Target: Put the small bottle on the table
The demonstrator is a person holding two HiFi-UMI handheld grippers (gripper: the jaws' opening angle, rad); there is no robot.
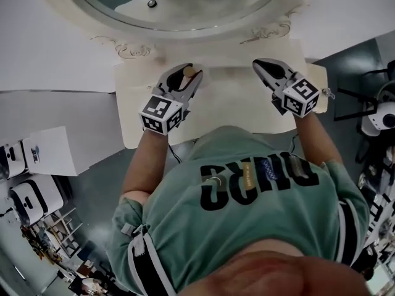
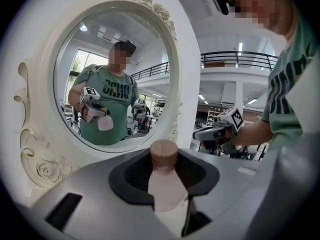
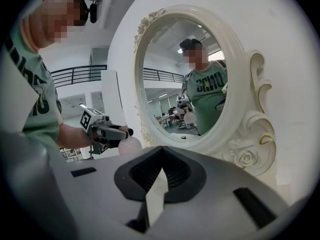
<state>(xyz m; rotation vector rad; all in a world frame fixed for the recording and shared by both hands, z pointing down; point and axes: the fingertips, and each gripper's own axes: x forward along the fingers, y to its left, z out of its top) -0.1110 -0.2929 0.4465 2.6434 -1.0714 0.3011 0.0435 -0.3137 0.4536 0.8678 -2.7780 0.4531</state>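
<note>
A small pale bottle [image 2: 165, 189] with a round wooden cap [image 2: 164, 153] stands upright between the jaws of my left gripper [image 2: 164, 156], which is shut on it. From the head view the left gripper [image 1: 182, 79] holds the bottle [image 1: 190, 72] over the left part of the cream dressing table [image 1: 234, 106], close to the mirror's base. The right gripper view shows the same bottle [image 3: 131, 145] hanging in the left gripper [image 3: 112, 132]. My right gripper [image 1: 262, 63] hovers over the table's right part with its jaws together and nothing between them [image 3: 161, 149].
A big oval mirror [image 1: 179, 5] in a carved cream frame [image 2: 45, 149] stands at the back of the table and reflects the person and the bottle. A white box [image 1: 52, 150] sits left of the table. A white stand [image 1: 379, 116] is on the right.
</note>
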